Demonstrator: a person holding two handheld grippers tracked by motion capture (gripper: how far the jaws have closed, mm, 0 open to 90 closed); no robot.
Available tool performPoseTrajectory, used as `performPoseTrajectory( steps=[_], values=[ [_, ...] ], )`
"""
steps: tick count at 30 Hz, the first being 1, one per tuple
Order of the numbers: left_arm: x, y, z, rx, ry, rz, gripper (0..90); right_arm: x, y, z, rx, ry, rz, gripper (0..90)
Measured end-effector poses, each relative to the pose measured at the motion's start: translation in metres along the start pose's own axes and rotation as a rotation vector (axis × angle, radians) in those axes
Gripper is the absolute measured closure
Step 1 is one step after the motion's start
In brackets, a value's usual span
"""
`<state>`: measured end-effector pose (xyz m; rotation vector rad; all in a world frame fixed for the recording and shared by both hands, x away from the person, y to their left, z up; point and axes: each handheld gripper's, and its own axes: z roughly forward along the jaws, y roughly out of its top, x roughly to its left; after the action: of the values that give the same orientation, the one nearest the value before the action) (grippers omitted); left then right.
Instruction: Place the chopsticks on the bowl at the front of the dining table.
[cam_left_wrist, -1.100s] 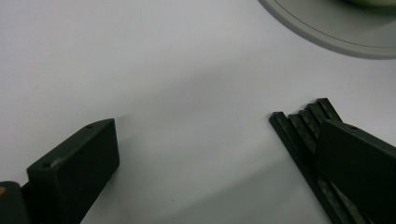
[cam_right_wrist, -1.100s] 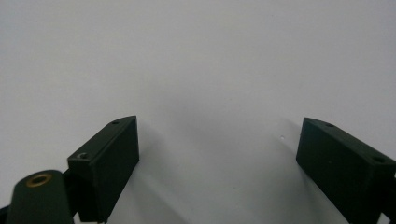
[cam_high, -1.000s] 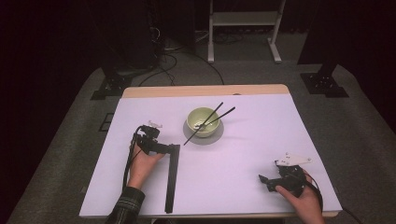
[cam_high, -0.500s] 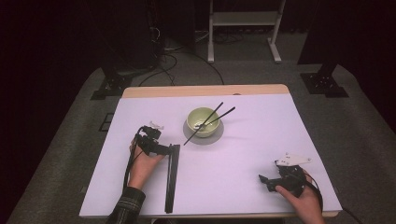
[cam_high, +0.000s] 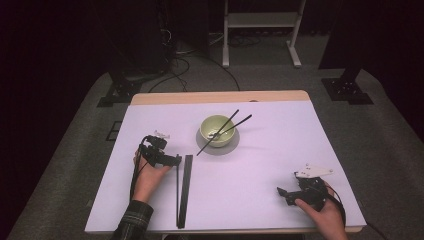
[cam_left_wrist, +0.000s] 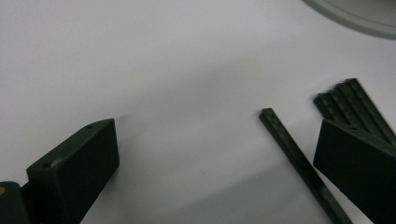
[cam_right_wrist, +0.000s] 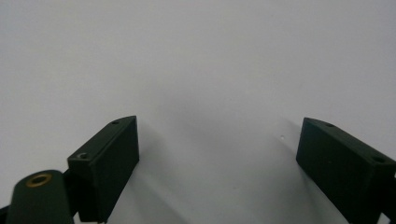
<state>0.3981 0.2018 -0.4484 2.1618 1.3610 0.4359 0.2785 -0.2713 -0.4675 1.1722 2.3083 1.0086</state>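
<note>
The left tongs (cam_high: 172, 161) stand wide open and low over the desk (cam_high: 270, 165), holding nothing. In the left gripper view a single black chopstick (cam_left_wrist: 299, 163) lies between the jaws, close to the right-hand one, and a bundle of black chopsticks (cam_left_wrist: 348, 105) lies just beyond that jaw. From above, the loose stick and the bundle (cam_high: 186, 190) run side by side from the near edge of the desk toward the bowl, just to the right of the left hand (cam_high: 150, 175).

My reading is that the step in hand is picking up the single stick; the jaws straddle it but have not closed. The next move calls for centring the tongs over the stick, settling onto the desk surface and closing squarely, so that the thin stick does not roll out or drag the neighbouring bundle along.

The right tongs (cam_high: 283, 192) rest at the near right of the desk, well apart from everything. Their jaws are spread wide over bare surface in the right gripper view, with nothing held.

A pale green bowl (cam_high: 216, 131) sits on a grey saucer (cam_high: 220, 148) at the middle of the desk. Two black chopsticks (cam_high: 226, 127) lean in it, tips inside and handles slanting up to the far right. I cannot tell whether the bowl holds anything else.
</note>
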Motion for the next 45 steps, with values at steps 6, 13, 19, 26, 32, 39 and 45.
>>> performPoseTrajectory(
  steps=[6,13,19,26,32,39,45],
  values=[
    [-0.001,-0.004,-0.011,-0.029,-0.022,-0.012,0.0,0.000,0.000,0.000,0.000,0.000,-0.001,11.5],
    [-0.003,-0.013,-0.024,-0.049,-0.038,-0.016,0.0,0.000,0.000,0.000,0.000,0.000,-0.001,11.5],
    [-0.004,-0.019,-0.032,-0.067,-0.039,-0.020,0.0,0.000,0.000,0.000,0.000,0.000,0.000,11.5],
    [-0.007,-0.029,-0.036,-0.061,-0.048,-0.014,0.0,0.000,0.000,0.000,0.000,0.000,0.000,11.5],
    [-0.009,-0.037,-0.042,-0.072,-0.048,-0.019,0.0,0.000,0.000,0.000,0.000,0.000,-0.001,11.5],
    [-0.012,-0.049,-0.046,-0.068,-0.055,-0.024,0.0,0.000,0.000,0.000,0.000,0.000,-0.001,11.5],
    [-0.018,-0.058,-0.051,-0.066,-0.068,-0.014,0.0,0.000,0.000,0.000,0.000,-0.001,0.000,11.5]
  ],
)
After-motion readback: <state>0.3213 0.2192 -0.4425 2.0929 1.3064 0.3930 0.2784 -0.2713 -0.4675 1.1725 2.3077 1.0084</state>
